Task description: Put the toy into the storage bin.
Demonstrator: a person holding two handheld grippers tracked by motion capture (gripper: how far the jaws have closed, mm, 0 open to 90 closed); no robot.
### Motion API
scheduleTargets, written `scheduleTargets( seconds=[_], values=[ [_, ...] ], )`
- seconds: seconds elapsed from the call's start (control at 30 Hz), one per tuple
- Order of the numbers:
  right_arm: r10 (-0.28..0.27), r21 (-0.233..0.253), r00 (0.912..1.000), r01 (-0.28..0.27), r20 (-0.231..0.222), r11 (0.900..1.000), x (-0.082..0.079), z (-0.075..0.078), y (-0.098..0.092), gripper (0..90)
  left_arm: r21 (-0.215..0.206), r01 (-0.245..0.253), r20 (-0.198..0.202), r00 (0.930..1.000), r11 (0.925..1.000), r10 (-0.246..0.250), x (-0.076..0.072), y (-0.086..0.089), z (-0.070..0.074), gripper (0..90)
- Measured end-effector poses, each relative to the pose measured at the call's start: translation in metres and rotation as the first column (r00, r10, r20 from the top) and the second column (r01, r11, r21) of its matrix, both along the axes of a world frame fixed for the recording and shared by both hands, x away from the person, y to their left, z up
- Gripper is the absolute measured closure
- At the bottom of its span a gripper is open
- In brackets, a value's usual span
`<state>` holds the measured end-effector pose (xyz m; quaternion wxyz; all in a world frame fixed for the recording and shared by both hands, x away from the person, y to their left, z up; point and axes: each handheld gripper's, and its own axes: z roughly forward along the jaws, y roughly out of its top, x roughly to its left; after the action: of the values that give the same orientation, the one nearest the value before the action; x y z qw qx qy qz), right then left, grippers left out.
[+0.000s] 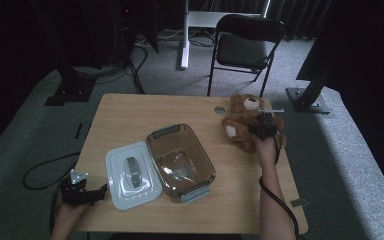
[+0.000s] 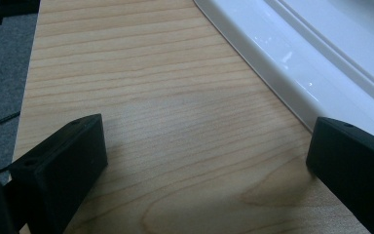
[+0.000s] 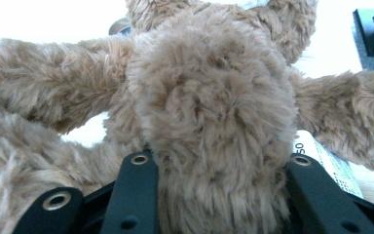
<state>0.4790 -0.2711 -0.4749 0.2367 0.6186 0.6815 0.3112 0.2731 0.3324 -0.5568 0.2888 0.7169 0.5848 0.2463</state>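
2 tongs (image 3: 219, 195) straddle teddy (image 3: 214, 112) — tag (image 3: 328, 163) beneath.

The high view looks forward and down from above the person's side, taking in the whole counter (image 1: 130, 115). The left gripper view sits low, very close over the wood, sharing the lid (image 2: 321, 63) edge with the high view. The right gripper view presses close against the bear (image 3: 214, 107), shared likewise.

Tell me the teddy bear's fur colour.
Brown, with a paler muzzle and paw; teddy bear fur shows best in the right gripper view.
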Motion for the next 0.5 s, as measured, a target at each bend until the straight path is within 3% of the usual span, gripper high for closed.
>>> scheduleTargets(
  seconds=[0.5],
  values=[
    [0.018, -0.006, 0.9973, -0.017, 0.072, 1.0, -0.029, 0.03, -0.008, 64.6, 0.0, 0.0, 0.0, 1.0, 1.0, 0.0, 0.0, 0.0, 0.0, 1.8]
  ],
)
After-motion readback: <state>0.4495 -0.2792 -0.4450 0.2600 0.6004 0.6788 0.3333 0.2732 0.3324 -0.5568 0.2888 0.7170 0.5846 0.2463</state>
